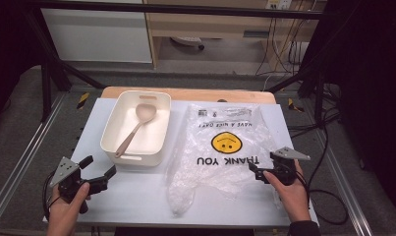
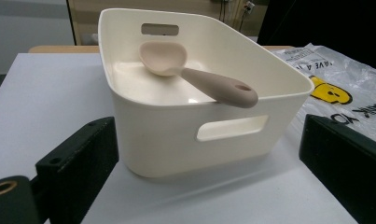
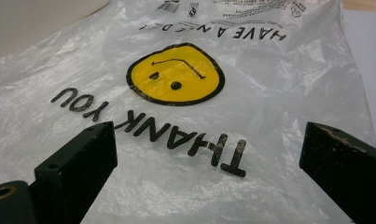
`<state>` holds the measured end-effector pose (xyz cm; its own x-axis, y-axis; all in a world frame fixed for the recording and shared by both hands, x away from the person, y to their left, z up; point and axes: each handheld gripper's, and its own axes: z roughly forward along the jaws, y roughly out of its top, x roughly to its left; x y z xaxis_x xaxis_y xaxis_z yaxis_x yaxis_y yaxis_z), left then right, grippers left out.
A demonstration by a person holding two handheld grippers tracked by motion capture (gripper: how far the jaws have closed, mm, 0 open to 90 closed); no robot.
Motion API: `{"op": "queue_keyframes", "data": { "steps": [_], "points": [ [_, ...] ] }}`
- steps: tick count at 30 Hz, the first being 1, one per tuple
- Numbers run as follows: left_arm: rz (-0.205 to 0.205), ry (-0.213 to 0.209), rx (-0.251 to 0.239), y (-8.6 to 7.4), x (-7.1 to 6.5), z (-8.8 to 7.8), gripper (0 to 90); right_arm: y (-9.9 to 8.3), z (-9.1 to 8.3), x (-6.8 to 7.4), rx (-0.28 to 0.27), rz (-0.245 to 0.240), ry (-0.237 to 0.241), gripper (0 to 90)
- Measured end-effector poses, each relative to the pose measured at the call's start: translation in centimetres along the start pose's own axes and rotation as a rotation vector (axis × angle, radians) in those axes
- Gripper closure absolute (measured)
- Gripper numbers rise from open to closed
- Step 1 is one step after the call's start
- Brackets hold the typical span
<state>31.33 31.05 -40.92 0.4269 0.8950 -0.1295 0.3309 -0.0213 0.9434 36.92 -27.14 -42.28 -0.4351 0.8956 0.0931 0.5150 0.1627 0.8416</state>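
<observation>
A cream plastic bin [image 1: 110, 129] stands on the left half of the white table [image 1: 136, 196]. A beige spoon [image 1: 135, 128] lies in it, bowl at the far end, handle resting on the near rim. A clear plastic bag [image 1: 220, 147] with a yellow smiley and "THANK YOU" lies flat to the right. My left gripper [image 1: 99, 165] is open just in front of the bin's near left corner, empty. The left gripper view faces the bin [image 2: 157, 140] and the spoon [image 2: 213, 86]. My right gripper [image 1: 262, 161] is open at the bag's near right edge, its jaws low over the bag [image 3: 269, 93], apart from it.
A wooden board edge [image 1: 185, 93] runs behind the white table. Black frame bars [image 1: 53, 64] and metal rails [image 1: 23, 157] flank the table, and cables [image 1: 328, 147] trail on the right. White surface lies bare along the front between my hands.
</observation>
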Motion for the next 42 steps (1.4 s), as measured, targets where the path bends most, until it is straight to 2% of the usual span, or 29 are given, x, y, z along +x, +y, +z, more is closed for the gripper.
{"op": "queue_keyframes", "data": {
  "steps": [5,7,10,15,18,21,24,25,27,32,35,39,42],
  "points": [
    [0.000,0.003,-0.007,0.1,0.2,0.3,4.3,1.1,0.2,-0.9,-0.014,0.000,0.015,6.3],
    [0.001,0.003,-0.005,0.0,0.4,0.4,4.3,2.0,0.3,-1.4,-0.011,-0.010,-0.014,7.7],
    [0.000,0.017,0.004,0.0,0.5,0.3,4.3,3.1,0.5,-2.4,-0.019,-0.003,-0.027,8.6],
    [-0.005,0.037,0.000,0.0,0.8,0.5,4.3,4.0,1.1,-3.4,-0.027,-0.006,-0.063,7.1],
    [-0.004,0.053,0.010,0.0,1.8,0.9,4.3,4.1,1.5,-3.9,-0.024,-0.005,-0.076,5.9],
    [-0.021,0.063,0.008,0.0,2.5,1.2,4.4,4.5,1.8,-4.4,-0.023,-0.008,-0.085,6.7],
    [-0.038,0.082,0.030,-0.1,3.4,1.7,5.3,5.2,2.0,-5.2,-0.012,-0.021,-0.101,10.9],
    [-0.042,0.081,0.025,-0.1,3.6,1.7,5.4,5.4,2.1,-5.5,-0.009,-0.019,-0.107,15.6],
    [-0.044,0.088,0.018,0.0,3.9,1.5,5.3,5.8,2.1,-6.3,-0.013,-0.024,-0.123,18.4],
    [-0.059,0.086,0.024,-0.1,4.0,1.4,5.4,5.7,3.2,-8.5,0.024,0.010,-0.139,21.1],
    [-0.056,0.085,0.051,-0.1,3.9,1.4,5.6,5.4,4.0,-9.7,0.039,0.025,-0.144,23.5],
    [-0.054,0.089,0.036,-0.1,3.9,1.2,5.9,4.7,4.9,-10.7,0.069,0.035,-0.151,26.4],
    [-0.053,0.093,0.037,-0.1,3.9,1.1,6.1,4.3,5.6,-11.2,0.090,0.064,-0.123,28.7]
  ]
}}
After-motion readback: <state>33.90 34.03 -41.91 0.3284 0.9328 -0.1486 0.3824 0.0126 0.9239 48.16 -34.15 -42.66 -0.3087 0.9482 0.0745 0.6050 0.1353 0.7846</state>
